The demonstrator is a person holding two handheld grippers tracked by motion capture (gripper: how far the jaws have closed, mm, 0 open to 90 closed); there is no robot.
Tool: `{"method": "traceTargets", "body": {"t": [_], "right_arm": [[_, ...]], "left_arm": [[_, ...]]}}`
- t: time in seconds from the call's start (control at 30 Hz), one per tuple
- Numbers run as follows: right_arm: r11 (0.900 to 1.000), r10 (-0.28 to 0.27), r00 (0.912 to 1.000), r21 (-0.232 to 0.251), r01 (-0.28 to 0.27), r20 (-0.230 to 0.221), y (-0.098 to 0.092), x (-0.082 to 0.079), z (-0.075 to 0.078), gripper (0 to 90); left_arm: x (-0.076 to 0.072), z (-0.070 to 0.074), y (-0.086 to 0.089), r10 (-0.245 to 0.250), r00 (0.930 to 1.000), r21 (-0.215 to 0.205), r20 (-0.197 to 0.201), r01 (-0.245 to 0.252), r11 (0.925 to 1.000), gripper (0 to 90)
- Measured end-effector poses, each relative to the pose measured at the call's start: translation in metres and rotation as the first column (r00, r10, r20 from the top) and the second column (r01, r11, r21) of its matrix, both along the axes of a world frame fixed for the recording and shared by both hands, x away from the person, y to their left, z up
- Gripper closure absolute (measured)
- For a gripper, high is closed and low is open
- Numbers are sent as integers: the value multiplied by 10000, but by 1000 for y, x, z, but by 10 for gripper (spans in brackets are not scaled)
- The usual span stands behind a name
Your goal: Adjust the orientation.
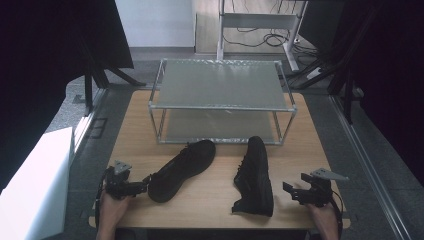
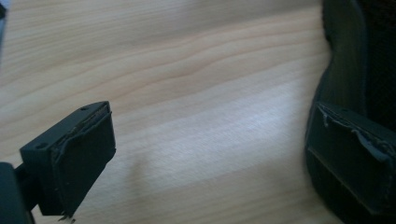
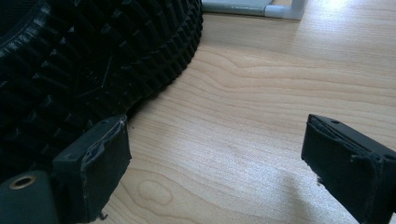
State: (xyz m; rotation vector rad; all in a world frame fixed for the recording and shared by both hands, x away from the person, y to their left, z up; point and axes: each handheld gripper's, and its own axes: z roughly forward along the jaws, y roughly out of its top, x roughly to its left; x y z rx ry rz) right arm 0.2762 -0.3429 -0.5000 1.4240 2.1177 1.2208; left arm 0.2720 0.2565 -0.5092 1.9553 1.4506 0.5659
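Two black shoes on the table, both grippers spread wide, nothing grasped.

Left gripper (image 1: 142, 185) sits at the heel of the left shoe (image 1: 181, 170), which lies angled, toe toward the rack (image 1: 220, 106); in the left gripper view one jaw is right against the shoe, the other well apart over bare wood. Right gripper (image 1: 291, 192) is just beside the right shoe (image 1: 255, 176), which lies on its side, heel at the near table (image 1: 210, 200) edge; the right gripper view shows its treaded sole next to one jaw.
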Motion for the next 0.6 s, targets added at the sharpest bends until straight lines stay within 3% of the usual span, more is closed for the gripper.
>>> {"method": "traceTargets", "body": {"t": [0.37, 0.6], "right_arm": [[10000, -5, 10000, 70, 5, 0, 0, 0, 0, 83], [10000, -6, 10000, 64, 6, 3, 0, 0, 0, 82]], "left_arm": [[-8, 2, -20, -682, 9976, 173, -115, 684, 9975, 8], [-10, 4, -39, -1302, 9913, 139, -185, 1304, 9914, 7]]}}
